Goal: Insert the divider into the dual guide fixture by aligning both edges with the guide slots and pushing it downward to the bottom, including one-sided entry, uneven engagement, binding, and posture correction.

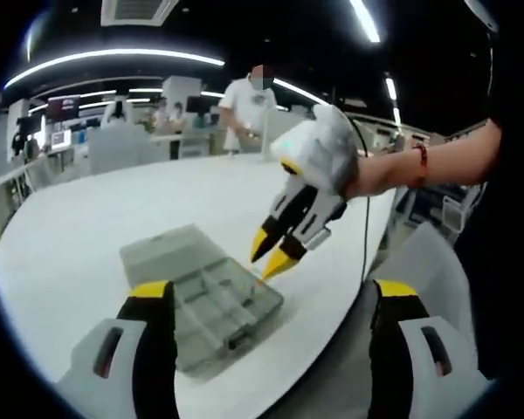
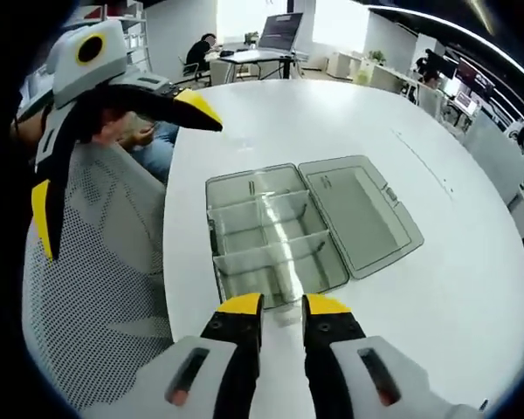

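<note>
1. Here, the right gripper (image 2: 282,307) has its jaws nearly closed, and they hold nothing I can see.
2. Just ahead lies the open clear fixture box (image 2: 271,231) with dividers (image 2: 284,247) inside.
3. The left gripper (image 1: 271,301) is wide open above the table (image 1: 79,253).

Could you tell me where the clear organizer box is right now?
The organizer box lies open on the white table near its edge, just ahead of the right gripper.
</note>
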A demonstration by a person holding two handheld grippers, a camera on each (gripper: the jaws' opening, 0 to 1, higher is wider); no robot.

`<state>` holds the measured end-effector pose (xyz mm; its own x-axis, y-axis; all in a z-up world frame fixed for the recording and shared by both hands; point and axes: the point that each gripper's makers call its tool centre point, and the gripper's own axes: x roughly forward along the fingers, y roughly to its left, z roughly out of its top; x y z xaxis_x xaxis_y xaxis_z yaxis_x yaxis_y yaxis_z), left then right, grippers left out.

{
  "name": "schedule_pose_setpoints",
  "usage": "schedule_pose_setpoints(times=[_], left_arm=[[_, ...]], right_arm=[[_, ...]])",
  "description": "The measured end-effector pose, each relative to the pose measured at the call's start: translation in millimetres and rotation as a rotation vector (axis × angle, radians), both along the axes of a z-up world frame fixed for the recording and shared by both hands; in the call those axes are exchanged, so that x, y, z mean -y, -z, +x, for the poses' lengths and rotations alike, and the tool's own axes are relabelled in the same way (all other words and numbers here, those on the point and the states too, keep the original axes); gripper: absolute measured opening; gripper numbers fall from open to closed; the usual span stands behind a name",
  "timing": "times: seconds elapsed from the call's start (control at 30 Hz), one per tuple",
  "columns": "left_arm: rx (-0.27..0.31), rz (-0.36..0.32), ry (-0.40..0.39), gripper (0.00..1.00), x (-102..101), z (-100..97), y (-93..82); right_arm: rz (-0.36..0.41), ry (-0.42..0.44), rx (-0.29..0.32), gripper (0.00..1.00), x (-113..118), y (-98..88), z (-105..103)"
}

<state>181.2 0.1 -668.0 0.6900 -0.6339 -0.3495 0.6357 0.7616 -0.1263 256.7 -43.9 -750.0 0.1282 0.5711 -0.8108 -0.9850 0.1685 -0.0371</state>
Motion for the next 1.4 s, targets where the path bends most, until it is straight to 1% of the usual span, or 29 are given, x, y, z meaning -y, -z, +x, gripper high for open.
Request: schedule_pose_setpoints(times=[0.03,0.1,0.17,0.23,0.33,0.37,0.53,0.57,0.6,0.67,0.8,0.93,0.97,1.0,1.1,1.2,1.27,1.33,1.4], left_arm=[[0.0,0.002,0.006,0.91,1.3,-1.7,-0.2],[0.001,0.006,0.018,0.91,3.4,-5.0,-0.5],[0.001,0.006,0.023,0.91,5.2,-6.5,-1.4],[0.004,-0.001,0.033,0.91,7.4,-7.7,-3.2],[0.004,0.009,0.054,0.91,9.5,-10.1,-4.1],[0.004,0.01,0.057,0.91,9.8,-10.7,-5.0],[0.01,0.005,0.067,0.9,7.2,-12.0,-8.3],[0.005,0.002,0.07,0.9,6.7,-12.5,-8.2],[0.002,-0.003,0.073,0.9,6.8,-13.1,-8.2],[-0.002,-0.012,0.086,0.9,8.9,-14.7,-8.1],[-0.008,0.011,0.121,0.9,11.6,-16.3,-5.2],[-0.001,-0.008,0.128,0.9,11.7,-12.3,-8.9],[0.0,-0.009,0.132,0.9,11.9,-11.3,-8.8],[-0.001,-0.007,0.136,0.9,12.2,-11.0,-8.3],[0.0,0.004,0.154,0.9,13.3,-10.8,-7.8],[0.0,-0.007,0.154,0.9,12.8,-8.1,-8.2],[-0.009,-0.011,0.152,0.9,10.6,-6.4,-5.6],[-0.012,-0.009,0.151,0.9,9.2,-6.0,-3.4],[-0.015,-0.015,0.149,0.9,8.7,-5.7,-2.4]], right_arm=[[0.001,0.022,-0.005,0.14,3.7,0.3,-0.2],[0.006,0.036,0.009,0.14,7.7,-0.1,0.2],[0.001,0.064,0.006,0.16,15.4,0.9,-0.7],[0.006,0.096,-0.004,0.17,20.5,1.6,-0.6],[0.02,0.163,0.005,0.19,32.0,0.3,3.0],[0.021,0.174,0.006,0.19,34.7,0.2,3.3],[-0.011,0.266,0.0,0.21,50.4,10.3,5.4],[-0.01,0.272,-0.003,0.22,50.7,11.9,5.0],[-0.003,0.29,0.007,0.22,50.7,12.2,6.2],[-0.005,0.297,-0.006,0.24,49.8,15.3,3.5],[-0.006,0.342,-0.006,0.27,51.7,18.7,4.3],[-0.015,0.428,-0.03,0.29,58.8,25.6,7.5],[-0.025,0.46,-0.062,0.29,61.4,30.0,5.5],[-0.024,0.478,-0.069,0.3,61.9,31.9,6.0],[-0.015,0.501,-0.061,0.38,61.2,35.4,7.6],[-0.009,0.546,-0.097,0.38,59.3,40.2,5.9],[-0.009,0.575,-0.106,0.37,58.9,43.5,6.9],[-0.007,0.594,-0.129,0.36,57.2,47.2,5.2],[-0.01,0.601,-0.126,0.36,57.4,50.1,6.2]])
